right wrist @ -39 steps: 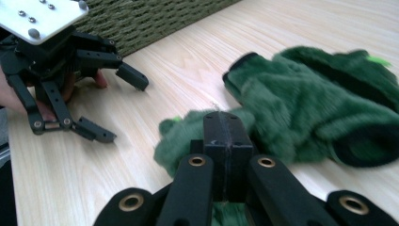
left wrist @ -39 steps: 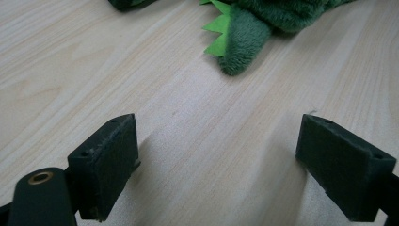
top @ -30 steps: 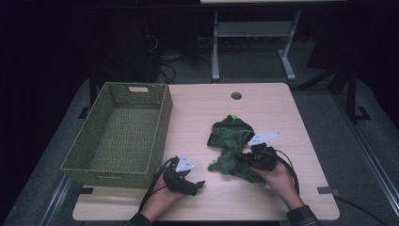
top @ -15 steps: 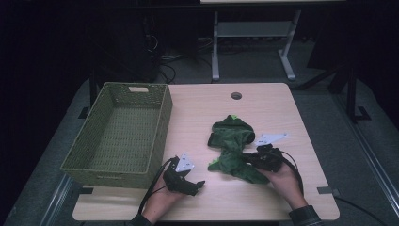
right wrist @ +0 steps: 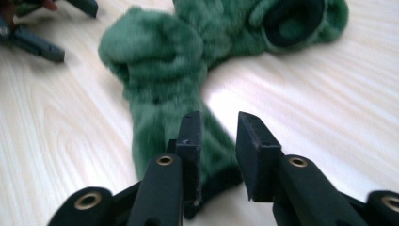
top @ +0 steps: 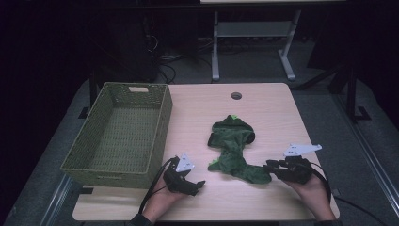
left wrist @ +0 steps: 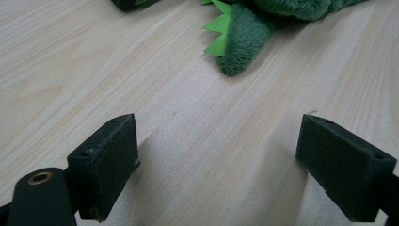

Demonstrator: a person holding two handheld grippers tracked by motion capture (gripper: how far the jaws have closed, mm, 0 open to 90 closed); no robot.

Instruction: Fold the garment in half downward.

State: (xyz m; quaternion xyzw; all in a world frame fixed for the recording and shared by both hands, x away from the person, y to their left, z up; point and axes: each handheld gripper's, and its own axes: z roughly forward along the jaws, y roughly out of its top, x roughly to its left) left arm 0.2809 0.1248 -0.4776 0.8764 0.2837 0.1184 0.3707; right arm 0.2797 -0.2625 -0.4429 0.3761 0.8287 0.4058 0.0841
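Green plush garment [top: 234, 150], a fuzzy piece with a hood and lime felt spikes, lies crumpled on my pale wooden table [top: 263, 101], right of centre and between my two grippers.

My right gripper [right wrist: 218, 141] sits at the garment's near end. In the right gripper view its black jaws stand close together with a narrow gap between the pads, and the dark-hemmed end of the fabric lies under and beside the left-hand jaw. I cannot tell from this whether any cloth is actually pinched, since the gap itself shows bare table. In the high view that gripper [top: 275, 165] rests low at the table's right front, its tips at the tail of the fabric, with a grey three-cornered plate on top and my hand behind it.

My left gripper [left wrist: 216, 155] is released: in the left gripper view the two padded jaws stand wide apart over bare wood, with nothing between them. Ahead of them lies a rounded plush end of the garment with its lime green spikes [left wrist: 217, 33], near but apart from the jaws. In the high view this gripper [top: 195, 184] rests near the front edge, just left of the garment and just beside the near right corner of a green woven rectangular basket [top: 75, 160].

That basket takes up the left part of the table, well apart from the garment's hood. A round cable hole [top: 236, 96] sits in the tabletop at the far edge.
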